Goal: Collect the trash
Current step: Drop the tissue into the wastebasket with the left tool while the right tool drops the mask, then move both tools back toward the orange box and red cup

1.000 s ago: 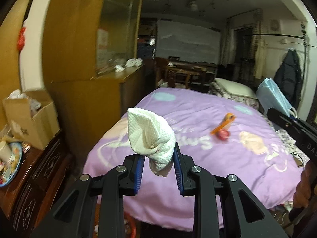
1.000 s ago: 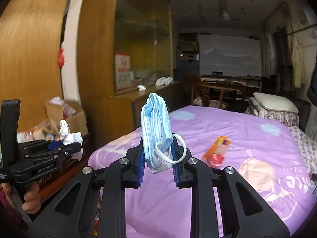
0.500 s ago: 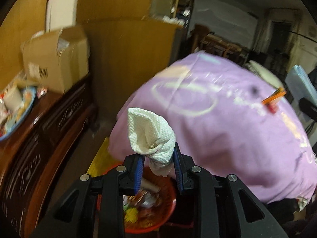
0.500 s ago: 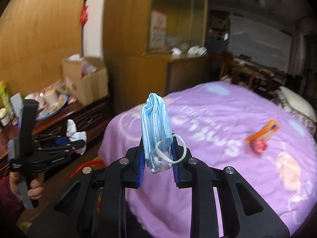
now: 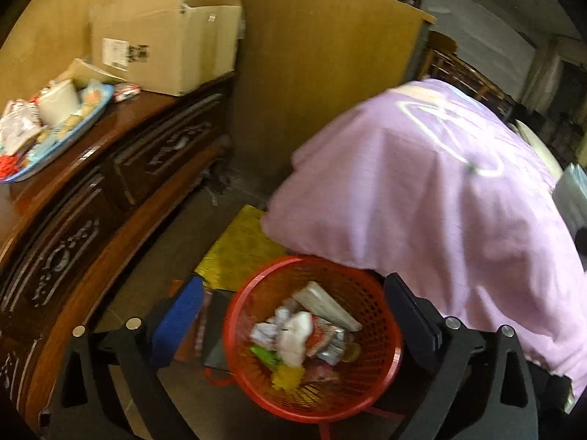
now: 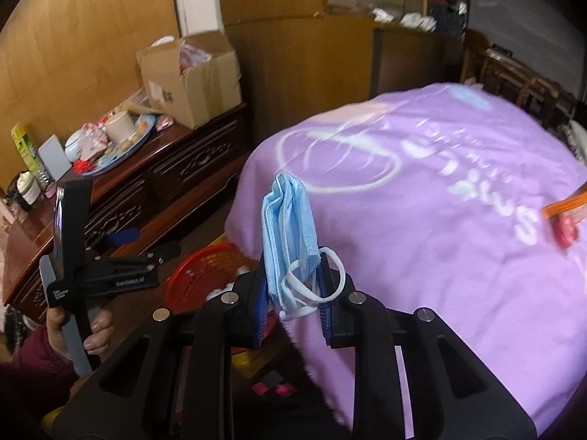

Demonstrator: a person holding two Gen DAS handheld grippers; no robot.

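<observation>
The left gripper [image 5: 293, 315] hangs tilted down over a red mesh wastebasket [image 5: 378, 337] on the floor, its jaws spread wide after just opening, with nothing between them — the basket's mouth shows in the gap. Inside the basket lie a crumpled white paper towel [image 5: 293, 333], a flat pale box [image 5: 326, 306], a foil wrapper [image 5: 330, 341] and scraps of yellow and green, all blurred. A yellow mat [image 5: 238, 249] lies on the floor just behind the basket, and the edge of a purple bedspread [image 5: 422, 190] overhangs its far rim.

The right gripper [image 6: 293, 293] is clamped on a folded blue face mask [image 6: 288, 234], which stands upright between the blue pads [image 6: 261, 315] with its white ear loops [image 6: 330, 278] curling out to the right. It is held above the corner of the bed, near the basket but not over it. On the bedspread at the right edge of this view lies an orange and red wrapper [image 6: 565, 220].

In the right wrist view a hand [image 6: 91, 326] in a dark red sleeve [image 6: 33, 366] grips the left gripper's handle. Along the wall runs a dark carved sideboard [image 5: 91, 190] bearing an open cardboard box [image 5: 165, 44] and a blue tray [image 5: 62, 128] heaped with cups and packets.
</observation>
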